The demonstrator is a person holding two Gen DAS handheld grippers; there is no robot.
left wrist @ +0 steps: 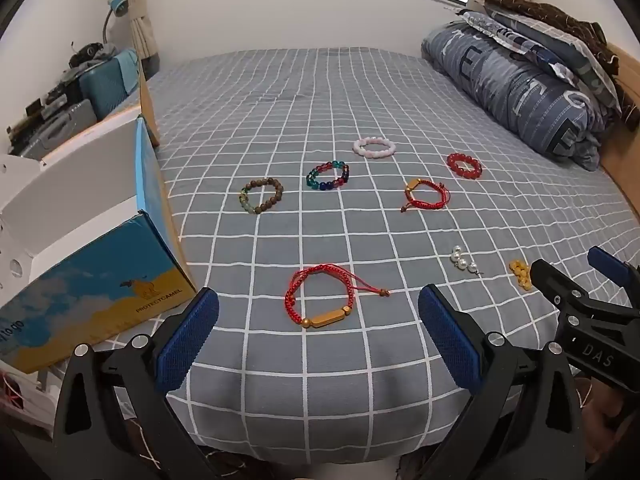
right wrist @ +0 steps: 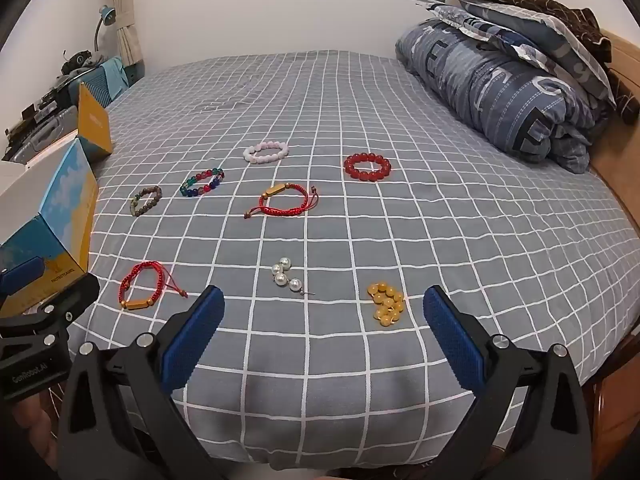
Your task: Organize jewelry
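Jewelry lies spread on a grey checked bed (left wrist: 320,92). Nearest my open left gripper (left wrist: 318,312) is a red cord bracelet with a gold bar (left wrist: 320,300). Further off lie a brown bead bracelet (left wrist: 262,196), a multicolour bead bracelet (left wrist: 328,176), a pale pink bracelet (left wrist: 375,147), a red bead bracelet (left wrist: 464,166) and a second red cord bracelet (left wrist: 425,196). My open right gripper (right wrist: 323,310) hovers over the bed's near edge, between pearl earrings (right wrist: 286,276) and a heap of yellow beads (right wrist: 387,305). Both grippers hold nothing.
An open blue and yellow cardboard box (left wrist: 92,264) stands at the bed's left edge. A rolled quilt with folded bedding on it (left wrist: 520,76) fills the back right by a wooden headboard (right wrist: 618,80). Suitcases and clutter (left wrist: 68,92) stand to the left.
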